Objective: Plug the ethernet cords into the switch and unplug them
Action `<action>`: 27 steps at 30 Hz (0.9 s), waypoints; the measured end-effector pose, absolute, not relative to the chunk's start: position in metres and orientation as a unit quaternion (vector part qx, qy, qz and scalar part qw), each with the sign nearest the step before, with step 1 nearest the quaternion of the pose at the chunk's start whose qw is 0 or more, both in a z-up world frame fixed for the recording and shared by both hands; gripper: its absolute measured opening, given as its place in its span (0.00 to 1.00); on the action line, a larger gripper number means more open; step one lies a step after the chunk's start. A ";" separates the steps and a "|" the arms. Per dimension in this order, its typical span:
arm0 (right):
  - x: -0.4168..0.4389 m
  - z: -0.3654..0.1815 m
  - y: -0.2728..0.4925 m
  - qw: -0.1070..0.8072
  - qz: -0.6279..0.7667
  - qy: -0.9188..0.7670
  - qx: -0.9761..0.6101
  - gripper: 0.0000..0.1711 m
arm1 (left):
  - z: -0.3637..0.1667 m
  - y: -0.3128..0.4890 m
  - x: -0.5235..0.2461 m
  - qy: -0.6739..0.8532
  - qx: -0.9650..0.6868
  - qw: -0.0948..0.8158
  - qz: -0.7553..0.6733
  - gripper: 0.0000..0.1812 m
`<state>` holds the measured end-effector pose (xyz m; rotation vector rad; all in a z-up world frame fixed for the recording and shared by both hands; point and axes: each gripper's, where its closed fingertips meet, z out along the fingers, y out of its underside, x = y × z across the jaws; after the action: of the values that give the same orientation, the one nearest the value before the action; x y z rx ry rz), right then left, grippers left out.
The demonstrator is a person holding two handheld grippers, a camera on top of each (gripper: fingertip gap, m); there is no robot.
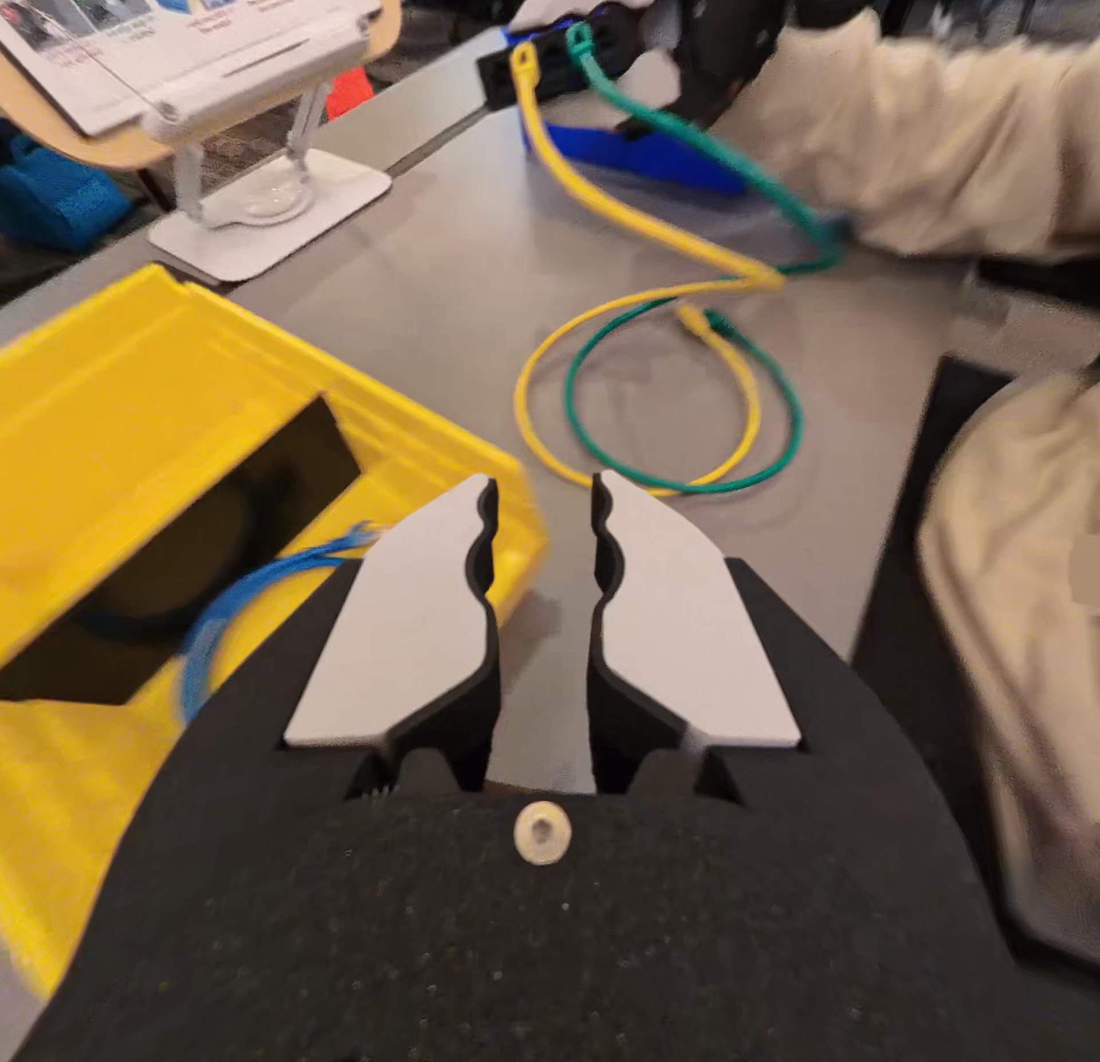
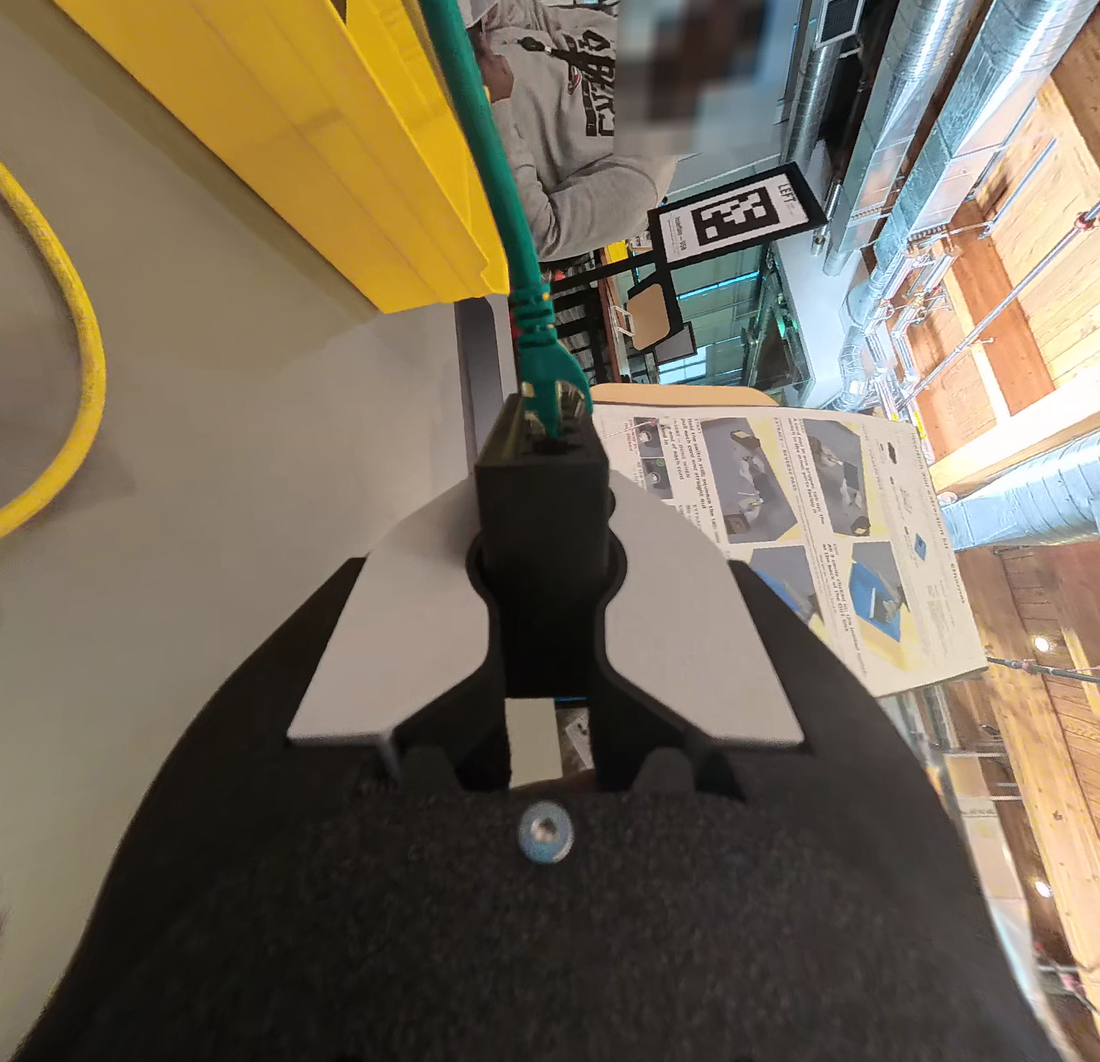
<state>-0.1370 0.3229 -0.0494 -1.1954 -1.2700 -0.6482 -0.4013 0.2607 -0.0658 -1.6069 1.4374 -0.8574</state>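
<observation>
The right gripper (image 2: 544,557) is clamping the black switch (image 2: 541,498) — green cord (image 2: 503,200) and yellow cord (image 1: 538,111) sitting plugged in. The left gripper (image 1: 543,492) is hovering narrowly parted, holding nothing — beside the yellow bin (image 1: 149,390).

Left view high over table (image 1: 416,271); right view rolled sideways, close on switch (image 2: 541,498); both showing it.

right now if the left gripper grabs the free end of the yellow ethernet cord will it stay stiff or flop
Probably flop: the thin yellow ethernet cord lies in a loose loop on the grey table, so it bends easily. It looks light. Its far end seems plugged into the small black switch, so a pull may tug that; the open left gripper holds nothing.
</observation>
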 end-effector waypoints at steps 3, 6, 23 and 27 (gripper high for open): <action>-0.134 -0.050 0.325 0.604 -0.262 -0.539 -0.525 0.18 | -0.078 0.310 -0.405 0.637 -0.624 0.347 -0.290 0.19; -0.131 -0.054 0.327 0.599 -0.262 -0.539 -0.531 0.18 | -0.112 0.341 -0.397 0.713 -0.604 0.248 -0.257 0.19; -0.126 -0.068 0.334 0.586 -0.237 -0.537 -0.559 0.18 | -0.184 0.395 -0.393 0.883 -0.458 0.072 -0.075 0.25; -0.128 -0.073 0.335 0.579 -0.237 -0.543 -0.560 0.17 | -0.204 0.419 -0.402 0.907 -0.408 0.094 0.049 0.23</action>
<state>-0.1278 0.3345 -0.0734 -1.3087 -1.2692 -0.5550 -0.4021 0.4187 -0.2037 -1.2088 2.6903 0.1439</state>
